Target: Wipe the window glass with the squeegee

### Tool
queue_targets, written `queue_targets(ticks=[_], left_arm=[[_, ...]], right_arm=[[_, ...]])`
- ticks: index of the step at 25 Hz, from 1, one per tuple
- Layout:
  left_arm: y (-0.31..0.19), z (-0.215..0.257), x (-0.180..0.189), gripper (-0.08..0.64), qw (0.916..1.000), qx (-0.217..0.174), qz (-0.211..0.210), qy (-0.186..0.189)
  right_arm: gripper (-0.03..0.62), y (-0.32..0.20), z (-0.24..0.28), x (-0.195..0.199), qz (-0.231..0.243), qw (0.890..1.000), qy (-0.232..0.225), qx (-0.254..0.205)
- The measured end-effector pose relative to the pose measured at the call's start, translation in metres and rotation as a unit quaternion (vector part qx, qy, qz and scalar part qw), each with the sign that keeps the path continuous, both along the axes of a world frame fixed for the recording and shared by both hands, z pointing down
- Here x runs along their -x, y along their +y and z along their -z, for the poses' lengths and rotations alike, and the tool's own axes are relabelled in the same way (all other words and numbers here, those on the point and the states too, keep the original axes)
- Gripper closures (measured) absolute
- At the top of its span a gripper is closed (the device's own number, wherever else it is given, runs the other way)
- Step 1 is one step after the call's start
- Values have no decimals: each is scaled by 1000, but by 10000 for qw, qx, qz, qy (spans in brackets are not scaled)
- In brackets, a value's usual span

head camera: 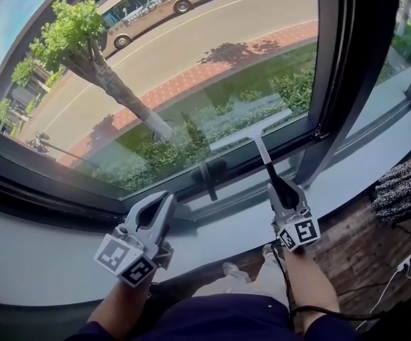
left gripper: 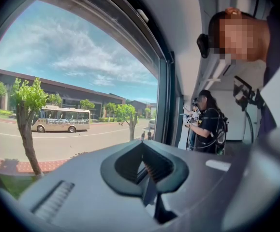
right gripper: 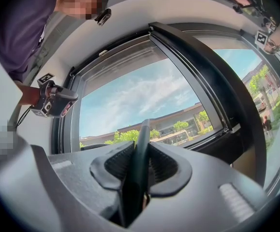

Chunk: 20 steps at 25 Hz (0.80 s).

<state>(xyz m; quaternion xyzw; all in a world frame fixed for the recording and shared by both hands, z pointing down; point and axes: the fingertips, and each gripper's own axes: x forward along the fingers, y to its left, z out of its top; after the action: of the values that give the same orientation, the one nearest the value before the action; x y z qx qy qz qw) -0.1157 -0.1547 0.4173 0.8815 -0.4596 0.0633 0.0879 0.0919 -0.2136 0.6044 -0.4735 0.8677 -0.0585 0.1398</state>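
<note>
bus (head camera: pixel 155 6): cut by top edge | squeegee (head camera: pixel 260 148) handle end: inside right gripper (head camera: pixel 276 187)

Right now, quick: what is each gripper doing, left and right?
Left gripper: closed, nothing between its jaws.
Right gripper: closed on the dark handle of the white-bladed squeegee.
</note>
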Motion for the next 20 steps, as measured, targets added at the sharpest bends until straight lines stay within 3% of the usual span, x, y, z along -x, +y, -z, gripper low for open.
queue_targets(ticks=[20], left_arm=[[-6,-13,-3,557,9999,112,4,-13]], right_arm=[[491,2,-37,-1,33,9996,91,283]])
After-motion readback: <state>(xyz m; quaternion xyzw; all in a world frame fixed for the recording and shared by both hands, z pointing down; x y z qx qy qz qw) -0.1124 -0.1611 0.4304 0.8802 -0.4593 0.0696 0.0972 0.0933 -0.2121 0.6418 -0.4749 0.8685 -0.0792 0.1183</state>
